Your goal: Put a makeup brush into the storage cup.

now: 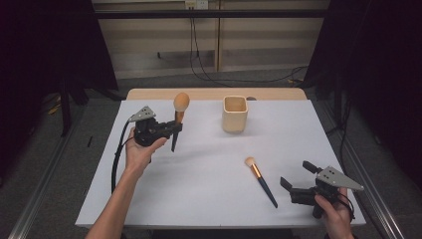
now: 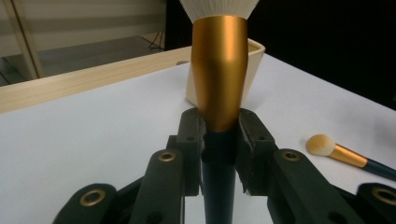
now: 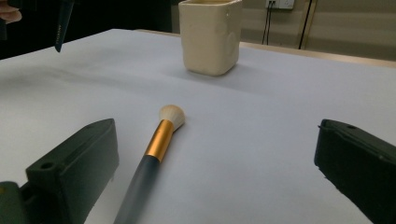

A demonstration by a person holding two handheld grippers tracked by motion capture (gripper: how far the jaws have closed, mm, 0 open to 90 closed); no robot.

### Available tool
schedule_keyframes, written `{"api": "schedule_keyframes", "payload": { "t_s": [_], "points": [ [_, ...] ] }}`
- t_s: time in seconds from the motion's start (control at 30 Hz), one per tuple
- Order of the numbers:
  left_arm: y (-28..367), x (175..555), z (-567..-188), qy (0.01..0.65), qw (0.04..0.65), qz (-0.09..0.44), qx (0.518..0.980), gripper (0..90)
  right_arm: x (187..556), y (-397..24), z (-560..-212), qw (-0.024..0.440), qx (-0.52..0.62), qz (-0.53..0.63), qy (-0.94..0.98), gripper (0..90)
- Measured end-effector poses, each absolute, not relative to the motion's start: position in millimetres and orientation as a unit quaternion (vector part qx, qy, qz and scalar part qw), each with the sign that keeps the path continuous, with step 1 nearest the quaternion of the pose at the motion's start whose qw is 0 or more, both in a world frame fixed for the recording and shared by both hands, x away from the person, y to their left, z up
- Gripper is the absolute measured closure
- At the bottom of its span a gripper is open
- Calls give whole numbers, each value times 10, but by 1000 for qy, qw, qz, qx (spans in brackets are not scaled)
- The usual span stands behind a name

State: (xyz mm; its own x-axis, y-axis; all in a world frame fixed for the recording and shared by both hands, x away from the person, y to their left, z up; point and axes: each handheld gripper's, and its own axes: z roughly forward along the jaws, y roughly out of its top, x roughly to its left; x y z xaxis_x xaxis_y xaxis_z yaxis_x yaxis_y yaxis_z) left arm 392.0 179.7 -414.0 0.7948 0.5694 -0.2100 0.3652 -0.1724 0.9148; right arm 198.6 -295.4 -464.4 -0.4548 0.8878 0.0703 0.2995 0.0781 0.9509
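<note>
Large brush (image 1: 177,115): fluffy pale head, gold ferrule, dark handle; upright, pinched in left tool (image 1: 175,127). Right tool (image 1: 294,176) spread.

held brush (image 1: 177,119): gold ferrule, dk handle, pale bristles
table brush (image 1: 260,180): same cols
cup (image 1: 235,113): cream
tabletop (image 1: 209,164): white

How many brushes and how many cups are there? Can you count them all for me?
Makeup brushes: 2, one held upright in the left gripper, one lying on the table.
Cream cups: 1
Total: 3
</note>
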Motion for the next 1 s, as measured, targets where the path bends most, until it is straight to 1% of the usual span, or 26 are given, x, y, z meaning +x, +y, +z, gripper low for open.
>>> {"api": "schedule_keyframes", "payload": {
  "t_s": [0.03, 0.1, 0.43, 0.63, 0.7, 0.8, 1.0],
  "points": [
    [1787, 3906, -4146, 305, 568, 91, 759, 734, 1986, -2953, -4641, 287, 436, 519, 677, 0],
    [1771, 3881, -4153, 300, 569, 87, 761, 734, 1985, -2948, -4635, 276, 436, 528, 674, 0],
    [1612, 3755, -4185, 277, 582, 69, 762, 734, 2032, -2812, -4588, 272, 433, 538, 670, 0],
    [1530, 3623, -4168, 272, 591, 65, 757, 734, 2083, -2665, -4509, 246, 415, 559, 674, 0],
    [1509, 3562, -4161, 266, 588, 72, 761, 734, 2105, -2614, -4481, 237, 411, 564, 676, 0],
    [1488, 3493, -4160, 262, 590, 65, 761, 733, 2142, -2538, -4429, 230, 399, 571, 679, 0],
    [1435, 3374, -4144, 253, 595, 69, 760, 733, 2243, -2337, -4279, 221, 365, 591, 685, 0]
  ]
}}
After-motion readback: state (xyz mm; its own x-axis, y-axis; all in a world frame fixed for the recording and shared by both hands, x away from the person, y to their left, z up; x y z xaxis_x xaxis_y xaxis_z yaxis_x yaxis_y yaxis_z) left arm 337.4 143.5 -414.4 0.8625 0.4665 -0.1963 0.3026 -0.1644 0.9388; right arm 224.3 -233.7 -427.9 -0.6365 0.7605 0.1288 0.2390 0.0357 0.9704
